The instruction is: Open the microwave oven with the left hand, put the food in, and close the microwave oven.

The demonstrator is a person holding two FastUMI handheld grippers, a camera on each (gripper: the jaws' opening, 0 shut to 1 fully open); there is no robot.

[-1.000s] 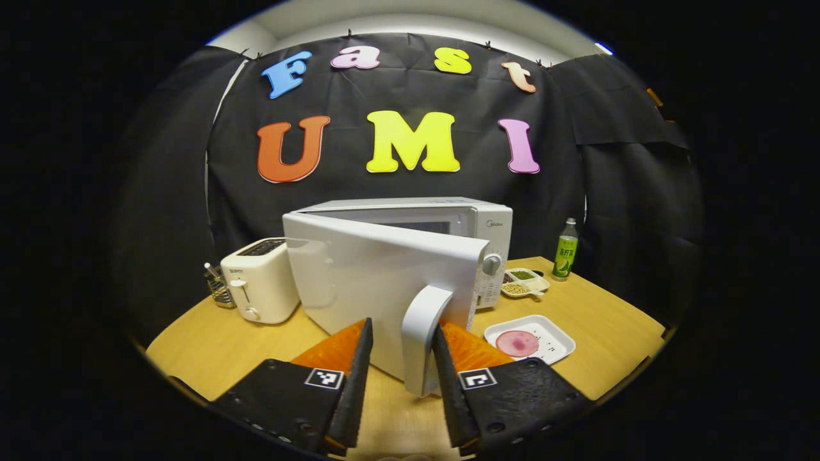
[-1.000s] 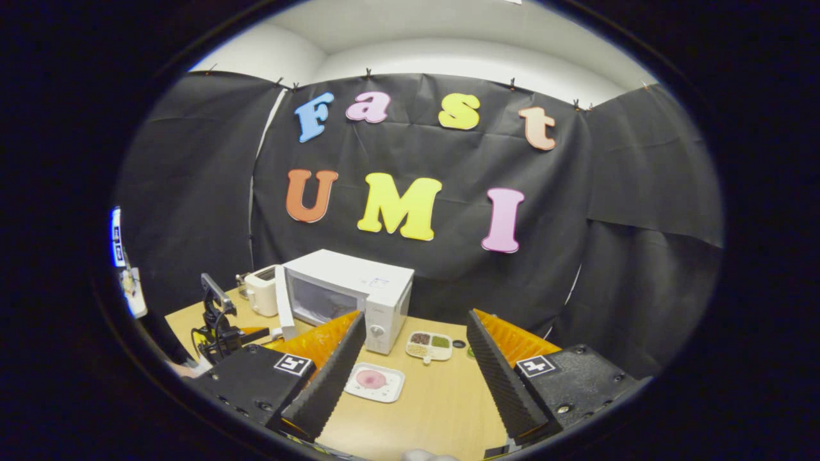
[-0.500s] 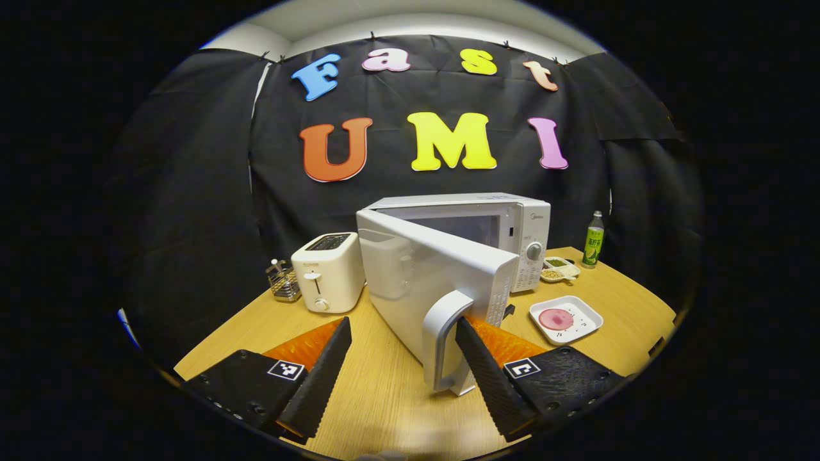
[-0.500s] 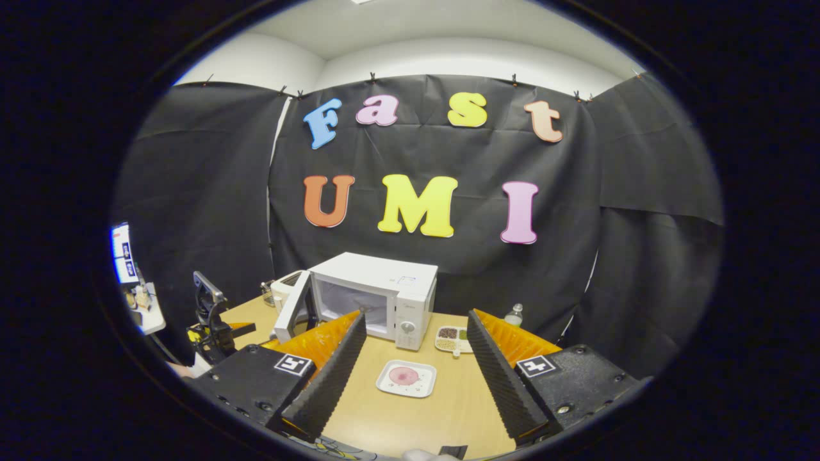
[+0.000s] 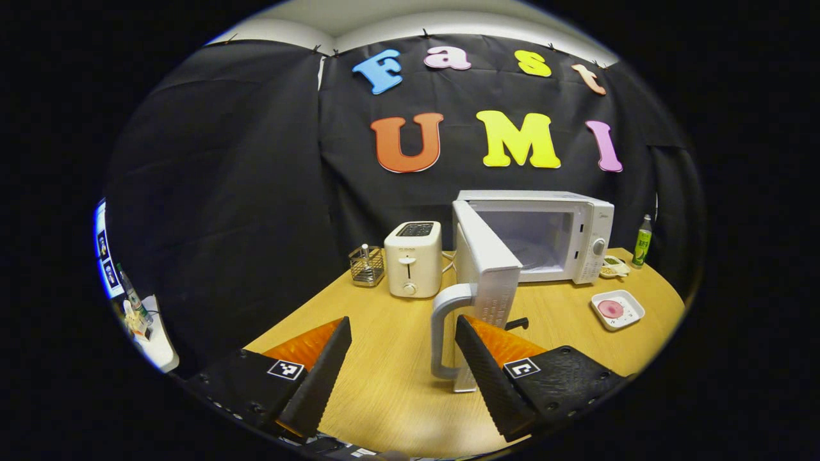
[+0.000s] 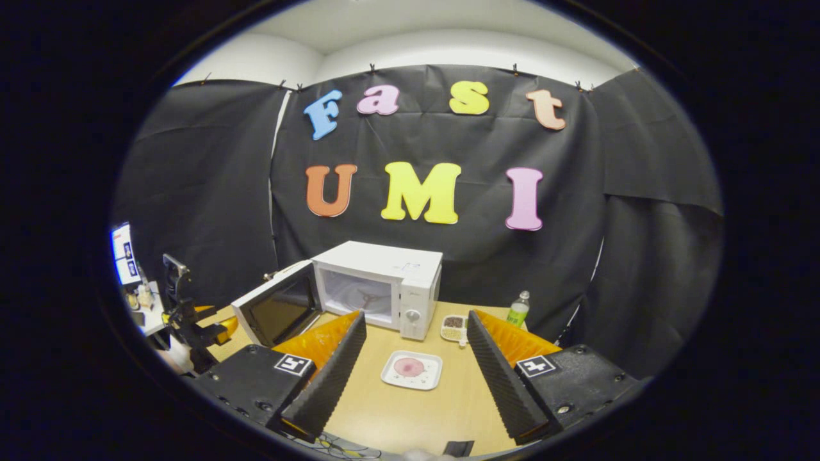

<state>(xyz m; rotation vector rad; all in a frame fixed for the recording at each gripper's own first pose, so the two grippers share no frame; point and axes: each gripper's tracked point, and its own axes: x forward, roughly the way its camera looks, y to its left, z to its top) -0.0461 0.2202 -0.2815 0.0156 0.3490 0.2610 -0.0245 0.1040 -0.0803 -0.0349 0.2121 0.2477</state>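
The white microwave (image 5: pixel 576 230) stands at the back of the table with its door (image 5: pixel 490 266) swung wide, showing the bare cavity. The door's handle (image 5: pixel 443 333) stands between the fingers of my left gripper (image 5: pixel 402 326), close to the right-hand finger; the jaws are wide apart and do not clamp it. A white tray (image 5: pixel 631 301) with a pink slice of food (image 5: pixel 610 309) lies to the right. In the right gripper view the tray (image 6: pixel 426 381) and the food (image 6: pixel 409 367) lie just ahead of my open right gripper (image 6: pixel 416 320), and the microwave (image 6: pixel 391 272) sits behind with its door (image 6: pixel 278 310) out to the left.
A white toaster (image 5: pixel 413 257) and a wire basket (image 5: pixel 367 264) stand left of the microwave. A green bottle (image 6: pixel 517 308) and a divided dish of grains (image 6: pixel 453 326) sit to its right. The left gripper's body and a hand (image 6: pixel 189 320) are near the table's left edge.
The microwave door has swung from partly open to wide open as my left gripper drew back and leftward; its jaws widened around the handle. The right gripper stayed open, shifting slightly.
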